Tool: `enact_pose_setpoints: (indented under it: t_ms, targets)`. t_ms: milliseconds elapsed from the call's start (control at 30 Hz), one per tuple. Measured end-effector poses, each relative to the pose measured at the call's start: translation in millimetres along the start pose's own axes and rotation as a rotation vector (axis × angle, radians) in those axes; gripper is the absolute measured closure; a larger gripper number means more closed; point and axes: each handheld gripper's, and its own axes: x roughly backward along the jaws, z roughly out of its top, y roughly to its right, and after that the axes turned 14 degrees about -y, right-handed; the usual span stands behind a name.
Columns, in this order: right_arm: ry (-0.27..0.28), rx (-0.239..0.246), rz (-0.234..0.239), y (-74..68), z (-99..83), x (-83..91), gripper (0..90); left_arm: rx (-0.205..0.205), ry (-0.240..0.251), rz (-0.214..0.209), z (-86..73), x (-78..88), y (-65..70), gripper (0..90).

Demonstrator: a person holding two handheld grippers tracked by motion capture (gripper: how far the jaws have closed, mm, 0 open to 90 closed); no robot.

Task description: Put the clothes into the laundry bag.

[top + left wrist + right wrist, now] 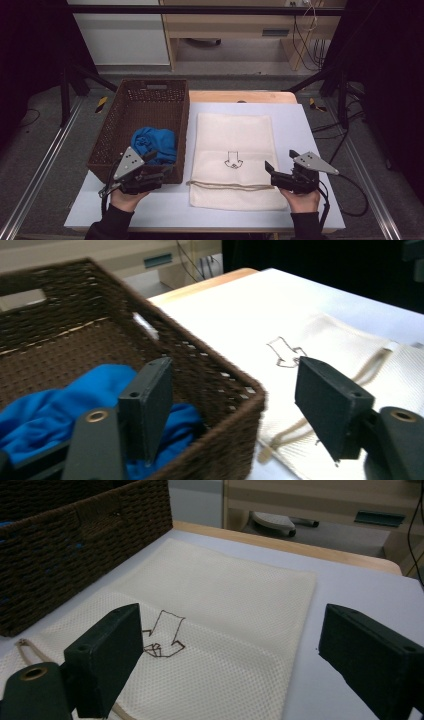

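The cream bag (233, 155) lay flat in the middle of the table (310, 130), long way running from near edge to far edge, string end near the person. Beside the basket (150, 95), both the left gripper (159, 167) and right gripper (279, 162) were spread wide, holding nothing.

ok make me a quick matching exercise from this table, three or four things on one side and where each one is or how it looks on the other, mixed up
Things
1. blue cloth
2. cream mesh bag
3. brown woven basket
4. left gripper

Places or states
a. lies flat on the white table top, drawstring end nearest the person
b. stands on the left part of the table, beside the bag
c. bunched up in the basket's near end
d. jaws open, at the basket's near right corner

Pairs: 1-c, 2-a, 3-b, 4-d
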Motion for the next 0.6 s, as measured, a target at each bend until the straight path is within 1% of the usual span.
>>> enact_pose_setpoints:
  t_ms: [167, 233, 300, 367, 400, 433, 467, 500, 533, 567, 600]
  targets:
    - [-0.015, 0.02, 0.021, -8.6, 1.3, -3.9, 13.0, -0.037, -0.014, -0.04, 1.9, -7.9, 17.3, 38.6]
    - [-0.022, 0.022, 0.038, -12.7, 1.3, -6.6, 13.7, -0.053, -0.023, -0.059, 1.6, -11.0, 25.0, 41.5]
    - [-0.036, 0.034, 0.052, -17.4, 1.2, -10.1, 14.7, -0.073, -0.034, -0.075, 1.2, -14.3, 32.4, 44.5]
    - [-0.049, 0.051, 0.058, -22.1, 0.6, -14.3, 16.0, -0.085, -0.034, -0.096, 0.2, -18.4, 38.6, 47.8]
    - [-0.057, 0.054, 0.057, -24.5, 0.0, -16.2, 16.5, -0.095, -0.037, -0.097, -0.6, -20.7, 41.0, 49.4]
    - [-0.057, 0.054, 0.057, -24.5, 0.0, -16.2, 16.5, -0.095, -0.037, -0.097, -0.6, -20.7, 41.0, 50.9]
    - [-0.075, 0.068, 0.059, -29.0, -1.2, -20.7, 17.2, -0.101, -0.056, -0.108, -2.8, -27.1, 44.9, 52.3]
    - [-0.078, 0.068, 0.062, -30.7, -1.7, -22.0, 17.6, -0.096, -0.065, -0.117, -4.4, -30.6, 46.4, 53.4]
    - [-0.084, 0.076, 0.064, -32.2, -2.3, -23.7, 18.0, -0.096, -0.065, -0.117, -4.4, -30.6, 46.4, 55.2]
    - [-0.089, 0.079, 0.065, -33.5, -2.9, -25.4, 18.4, -0.093, -0.086, -0.135, -7.6, -38.1, 50.1, 57.0]
    - [-0.096, 0.078, 0.072, -34.8, -3.7, -27.0, 18.8, -0.094, -0.094, -0.139, -9.3, -41.8, 52.3, 58.4]
